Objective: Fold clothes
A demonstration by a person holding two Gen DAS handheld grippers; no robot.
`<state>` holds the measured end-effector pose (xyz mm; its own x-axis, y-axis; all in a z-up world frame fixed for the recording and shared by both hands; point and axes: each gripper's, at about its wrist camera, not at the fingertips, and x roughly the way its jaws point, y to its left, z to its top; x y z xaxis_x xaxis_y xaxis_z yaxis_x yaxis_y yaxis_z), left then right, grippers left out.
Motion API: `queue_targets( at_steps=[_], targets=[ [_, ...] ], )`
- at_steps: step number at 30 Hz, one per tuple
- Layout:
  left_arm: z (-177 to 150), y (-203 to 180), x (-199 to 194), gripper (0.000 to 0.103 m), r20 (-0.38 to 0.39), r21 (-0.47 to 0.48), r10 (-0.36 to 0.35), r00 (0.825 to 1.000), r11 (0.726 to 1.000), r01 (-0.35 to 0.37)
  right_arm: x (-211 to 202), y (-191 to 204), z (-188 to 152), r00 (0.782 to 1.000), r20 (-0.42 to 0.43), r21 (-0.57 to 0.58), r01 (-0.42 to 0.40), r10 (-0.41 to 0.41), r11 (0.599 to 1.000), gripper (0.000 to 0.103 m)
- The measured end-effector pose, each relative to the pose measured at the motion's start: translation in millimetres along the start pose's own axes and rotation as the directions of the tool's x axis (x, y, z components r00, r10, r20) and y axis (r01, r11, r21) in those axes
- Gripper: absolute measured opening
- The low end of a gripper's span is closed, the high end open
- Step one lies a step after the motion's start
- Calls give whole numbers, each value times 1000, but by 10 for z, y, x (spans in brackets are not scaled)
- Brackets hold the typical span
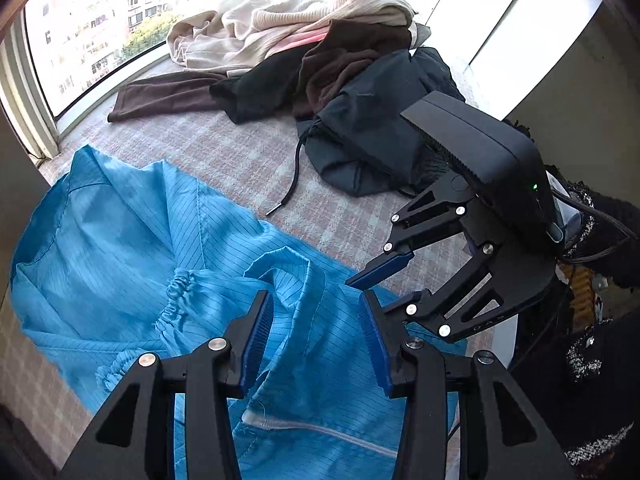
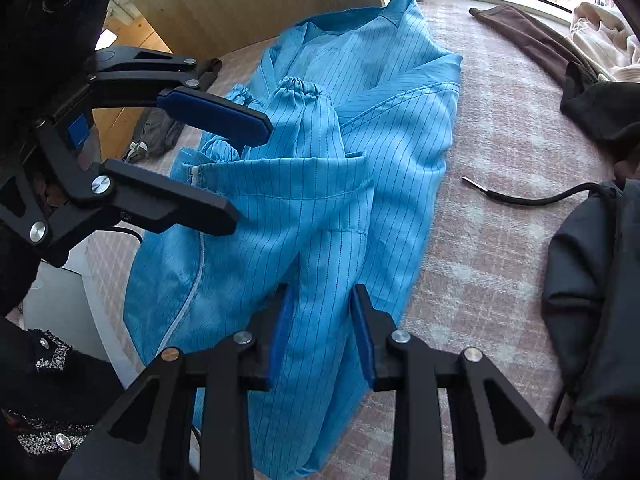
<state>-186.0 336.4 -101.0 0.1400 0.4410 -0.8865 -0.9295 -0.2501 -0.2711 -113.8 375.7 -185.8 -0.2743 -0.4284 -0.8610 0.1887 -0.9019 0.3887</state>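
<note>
One garment, the blue pinstriped coat (image 2: 360,128), lies on my checked bedcover (image 2: 480,240), sleeves turned inward, body not yet folded; a pile of clothes (image 1: 320,60) waits untouched by the window. Left gripper (image 1: 316,336) and right gripper (image 2: 320,332) both hover over it, jaws apart, gripping nothing.

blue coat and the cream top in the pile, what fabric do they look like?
Blue coat: thin, smooth woven cloth, likely synthetic, with a slight sheen, fine dark grid lines and crisp creases. Cream top: soft ribbed knit, matte, with visible ribbing; the fibre can't be told.
</note>
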Motion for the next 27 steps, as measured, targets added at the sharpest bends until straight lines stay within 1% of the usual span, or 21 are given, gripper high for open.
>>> queue_targets(
  at_steps=[1, 2, 3, 4, 5, 6, 8, 11, 12, 13, 14, 15, 17, 18, 20, 22, 23, 24, 25, 26, 27],
  targets=[
    [46, 31, 91, 38, -32, -8, -14, 999, 1000, 14, 16, -12, -3, 1000, -1, 4, -4, 4, 1000, 30],
    [79, 64, 182, 21, -63, -17, -30, 998, 999, 29, 36, -18, -8, 1000, -2, 5, -8, 8, 1000, 30],
    [86, 102, 269, 9, -93, -27, -47, 995, 999, 45, 57, -18, -15, 1000, -3, 2, -8, 8, 1000, 29],
    [81, 139, 331, 4, -113, -37, -54, 992, 998, 50, 74, -18, -28, 1000, -7, 0, -7, 7, 1000, 26],
    [65, 172, 358, 4, -118, -48, -50, 992, 998, 45, 91, -17, -41, 1000, -12, -2, -6, 6, 1000, 10],
    [37, 202, 346, 4, -111, -63, -52, 992, 997, 45, 88, -18, -60, 1000, -14, 5, -11, 11, 1000, 7],
    [-23, 233, 237, 3, -74, -92, -68, 995, 994, 61, -41, -35, -121, 999, 30, 26, -46, 45, 999, 5],
    [-73, 234, 31, 4, -6, -108, -100, 995, 989, 99, -261, -121, -228, 988, 102, 92, -124, 115, 988, 5],
    [-74, 243, 21, 4, 7, -107, -94, 996, 990, 94, -277, -195, -272, 983, 113, 136, -158, 143, 978, 5],
    [-75, 271, 59, 4, 3, -112, -74, 997, 991, 74, -285, -274, -317, 978, 125, 183, -191, 170, 965, 5],
    [-83, 324, 131, 4, -14, -129, -57, 998, 990, 54, -247, -355, -362, 979, 123, 224, -189, 165, 956, 5],
    [-90, 391, 203, 4, -33, -156, -41, 999, 987, 36, -190, -423, -398, 982, 111, 254, -175, 151, 951, 8],
    [-95, 518, 259, 3, -48, -212, -14, 999, 977, 4, -140, -440, -407, 989, 74, 266, -143, 128, 953, 9],
    [-97, 567, 240, 1, -42, -232, 1, 999, 973, -11, -118, -445, -410, 992, 56, 269, -127, 116, 955, 15],
    [-131, 591, -63, 2, 33, -232, 40, 999, 972, -31, -260, -326, -354, 997, 67, 217, -54, 40, 975, 18],
    [-249, 598, -470, 11, 111, -241, 89, 990, 969, -60, -487, -170, -280, 990, 131, 152, 28, -48, 988, 18],
    [-345, 585, -650, 15, 135, -249, 115, 984, 965, -78, -579, -84, -237, 985, 168, 121, 24, -45, 992, 18],
    [-474, 574, -790, 16, 151, -258, 128, 980, 962, -86, -668, 3, -193, 978, 205, 91, 16, -34, 996, 18],
    [-602, 562, -930, 16, 167, -267, 142, 976, 959, -93, -707, 81, -90, 975, 221, 46, -17, 7, 999, 18],
    [-738, 551, -1039, 16, 178, -278, 145, 973, 956, -92, -677, 159, 45, 974, 218, -3, -56, 56, 998, 18],
    [-886, 539, -1073, 16, 179, -295, 130, 975, 953, -73, -599, 293, 142, 977, 189, -46, -94, 101, 995, 18]
  ],
)
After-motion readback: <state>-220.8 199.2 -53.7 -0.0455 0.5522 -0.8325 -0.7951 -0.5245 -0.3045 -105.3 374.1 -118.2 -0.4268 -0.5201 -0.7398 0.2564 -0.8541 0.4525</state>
